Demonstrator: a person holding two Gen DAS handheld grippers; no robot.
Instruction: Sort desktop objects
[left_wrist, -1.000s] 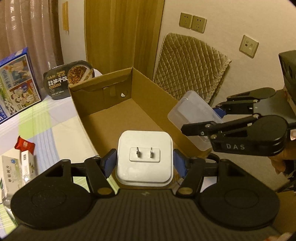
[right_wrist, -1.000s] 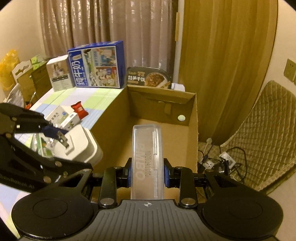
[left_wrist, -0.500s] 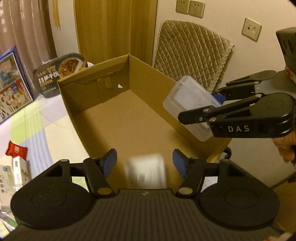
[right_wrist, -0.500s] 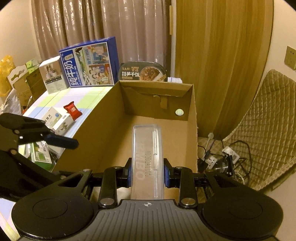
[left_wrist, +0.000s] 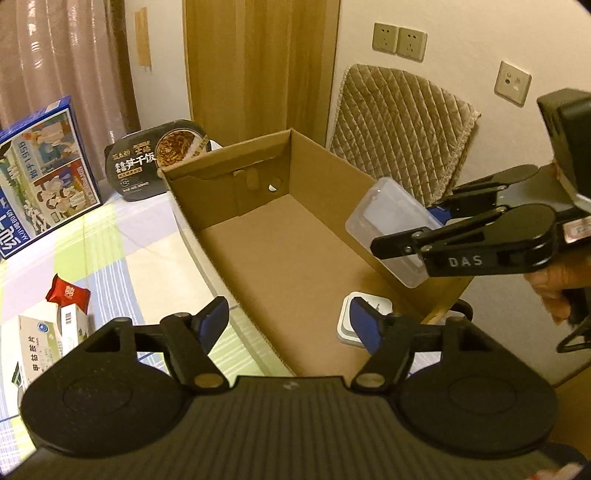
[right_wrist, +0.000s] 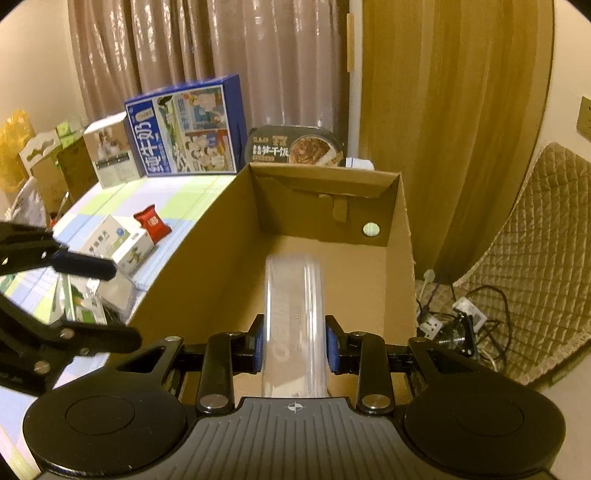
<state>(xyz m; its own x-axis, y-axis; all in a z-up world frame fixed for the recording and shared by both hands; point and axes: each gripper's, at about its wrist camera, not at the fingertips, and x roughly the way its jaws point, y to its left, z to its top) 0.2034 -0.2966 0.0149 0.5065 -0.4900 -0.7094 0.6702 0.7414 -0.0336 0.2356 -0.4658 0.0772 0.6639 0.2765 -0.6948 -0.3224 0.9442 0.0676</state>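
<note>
Two grippers hang over the open cardboard box (left_wrist: 295, 258) that stands on the bench (left_wrist: 110, 236). The left gripper (left_wrist: 291, 321) has its fingers spread and widening with nothing between them; the white charger (left_wrist: 364, 321) lies on the box floor near the right wall, partly hidden behind the right fingertip (left_wrist: 364, 325). The right gripper (right_wrist: 295, 349) carries a clear plastic case (right_wrist: 295, 314) lengthwise between its blue pads, and its fingers are parting; the case looks blurred in the right wrist view, so it is probably slipping free, though whether the pads are touching it cannot be told for certain. In the left wrist view the case (left_wrist: 391, 232) sits above the box's right wall, not clearly inside it. That is the main risk: released there, it could strike the rim and tip outward toward the floor, where cables and a power strip (right_wrist: 450, 317) lie. If it falls inside, it may land on the charger and bounce, since hard plastic on hard plastic skids easily. A half-open grip could also let the case pivot and hang from one pad. Still on the bench are a red snack packet (left_wrist: 68, 295), small white cartons (left_wrist: 40, 343), a blue milk box (left_wrist: 40, 177) and a black meal tray (left_wrist: 159, 158), so the sorting appears unfinished.
</note>
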